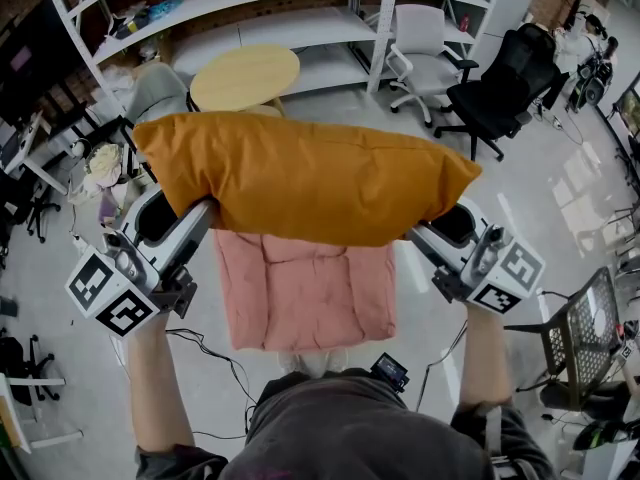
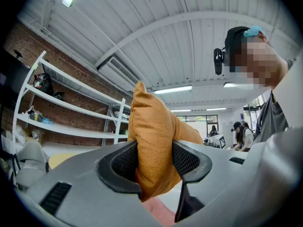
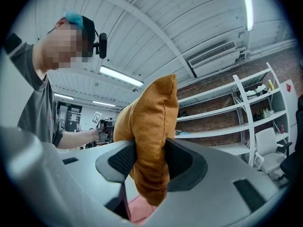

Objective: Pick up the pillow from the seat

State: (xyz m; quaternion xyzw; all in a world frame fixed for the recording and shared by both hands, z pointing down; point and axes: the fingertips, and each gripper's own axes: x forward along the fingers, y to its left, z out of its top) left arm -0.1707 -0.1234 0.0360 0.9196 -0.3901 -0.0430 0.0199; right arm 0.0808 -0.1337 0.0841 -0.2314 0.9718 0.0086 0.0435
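Note:
An orange pillow [image 1: 305, 173] hangs in the air, stretched level between my two grippers above a pink seat cushion [image 1: 305, 290]. My left gripper [image 1: 208, 208] is shut on the pillow's left end, and in the left gripper view the pillow [image 2: 154, 141] is squeezed between both black pads. My right gripper [image 1: 412, 233] is shut on the right end; in the right gripper view the pillow [image 3: 149, 141] bulges above and below the jaws. The fingertips themselves are hidden by the fabric in the head view.
A round wooden table [image 1: 245, 76] stands behind the pillow, before white shelving [image 1: 290, 8]. A white office chair [image 1: 420, 53] and a black one [image 1: 500, 93] stand at the back right. A mesh chair [image 1: 585, 333] sits at the right, cables [image 1: 215, 353] on the floor.

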